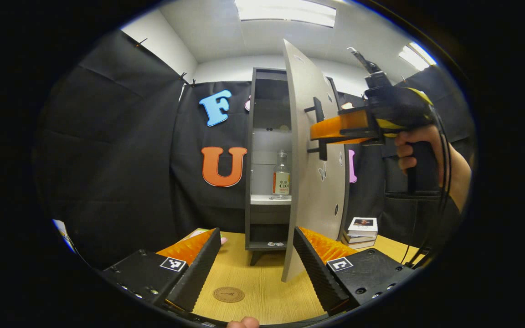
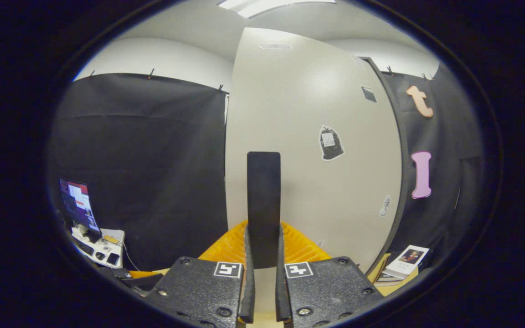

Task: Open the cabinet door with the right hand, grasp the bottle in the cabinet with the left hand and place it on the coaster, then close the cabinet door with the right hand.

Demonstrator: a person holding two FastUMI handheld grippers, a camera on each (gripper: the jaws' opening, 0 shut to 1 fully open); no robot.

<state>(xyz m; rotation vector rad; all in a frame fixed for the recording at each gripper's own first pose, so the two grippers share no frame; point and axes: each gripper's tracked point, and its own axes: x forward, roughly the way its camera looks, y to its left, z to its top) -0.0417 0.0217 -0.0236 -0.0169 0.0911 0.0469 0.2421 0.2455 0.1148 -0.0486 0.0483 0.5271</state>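
Observation:
The grey cabinet [image 1: 254, 136] stands on the wooden table with its door [image 1: 308, 182] swung partly open. A clear bottle [image 1: 281, 175] with an orange-and-white label stands upright on the middle shelf. My right gripper [image 1: 318, 132], held by a hand, is shut on the door's black handle [image 1: 321, 130]; in the right gripper view the handle [image 2: 263, 205] stands upright between my right gripper's [image 2: 262, 269] closed fingers, against the pale door [image 2: 308, 150]. My left gripper [image 1: 257, 264] hangs open over the table, in front of the cabinet. A round cork coaster [image 1: 229, 294] lies between its fingers' tips.
A stack of books [image 1: 360, 230] lies on the table right of the cabinet, seen again as books [image 2: 404, 264] in the right gripper view. A monitor and desk clutter [image 2: 84, 218] stand far left in that view. Black cloth walls surround the table [image 1: 262, 291].

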